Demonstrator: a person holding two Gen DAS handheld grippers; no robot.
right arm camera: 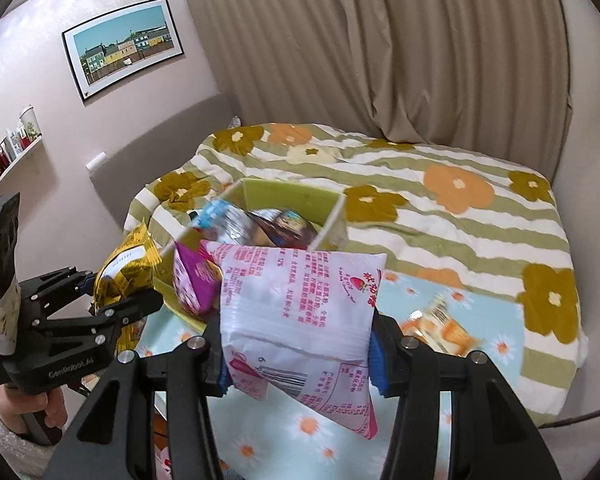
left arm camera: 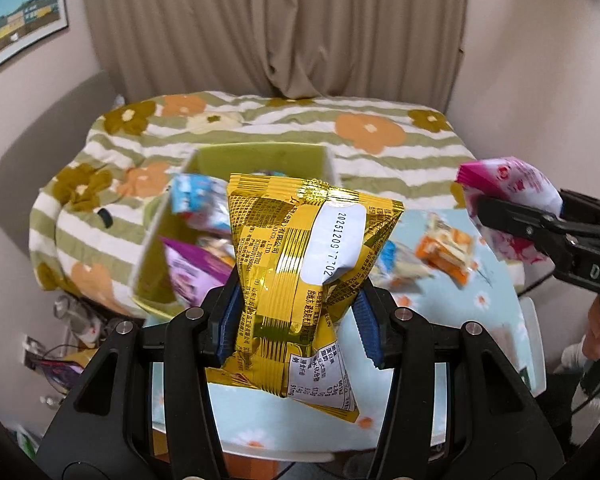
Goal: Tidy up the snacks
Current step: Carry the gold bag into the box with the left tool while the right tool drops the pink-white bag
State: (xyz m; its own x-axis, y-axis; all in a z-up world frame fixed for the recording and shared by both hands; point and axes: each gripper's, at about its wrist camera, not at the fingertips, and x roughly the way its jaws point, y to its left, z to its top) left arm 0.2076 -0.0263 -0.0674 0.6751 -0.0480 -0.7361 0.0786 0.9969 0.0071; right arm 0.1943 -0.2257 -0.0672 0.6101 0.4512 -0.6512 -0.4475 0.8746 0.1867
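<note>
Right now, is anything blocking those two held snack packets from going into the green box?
Nothing visible blocks them. The yellow packet in the left gripper and the white-and-pink packet in the right gripper hang before the green box; its top is open, though it already holds several snacks.

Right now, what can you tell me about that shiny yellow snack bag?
The yellow snack bag is shiny gold foil with a checked pattern, small printed text, a white date patch and a nutrition table near its bottom. It looks sealed and puffy, pinched at the waist between the blue pads of the left gripper. It stands roughly upright, lifted above the flowery tablecloth, in front of the green box. Only the pads touch it.
</note>
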